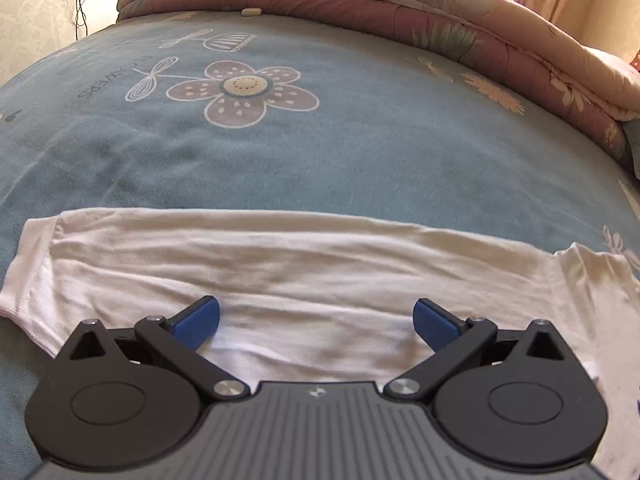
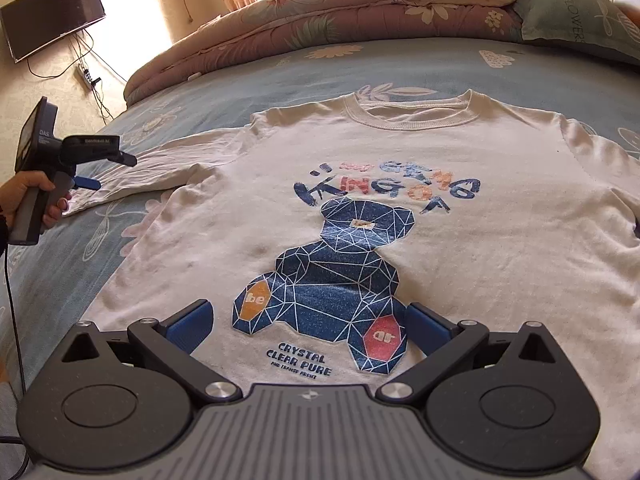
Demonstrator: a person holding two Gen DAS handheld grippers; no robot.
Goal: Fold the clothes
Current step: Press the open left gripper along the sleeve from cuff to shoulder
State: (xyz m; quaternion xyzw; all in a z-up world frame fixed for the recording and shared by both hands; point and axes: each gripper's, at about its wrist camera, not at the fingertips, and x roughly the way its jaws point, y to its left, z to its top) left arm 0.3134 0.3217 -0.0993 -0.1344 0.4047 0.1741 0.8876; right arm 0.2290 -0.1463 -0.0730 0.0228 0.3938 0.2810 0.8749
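A white T-shirt (image 2: pixel 500 208) with a blue geometric bear print lies flat and face up on the blue floral bed sheet (image 2: pixel 60 280), collar away from me. My right gripper (image 2: pixel 308 314) hovers open over the shirt's lower front, its blue pads either side of the bear's legs. A hand holds my left gripper (image 2: pixel 111 171) at the end of the shirt's left sleeve (image 2: pixel 160 164). In the left wrist view that gripper (image 1: pixel 316 314) is open just above the white sleeve (image 1: pixel 280 264), with nothing between its pads.
A rolled pink floral quilt (image 2: pixel 360 12) runs along the bed's far side, with a blue pillow (image 2: pixel 580 16) at its right end. A TV (image 2: pixel 52 12) and a power strip (image 2: pixel 84 74) with cables hang on the left wall. A small white object (image 1: pixel 251 12) lies by the quilt.
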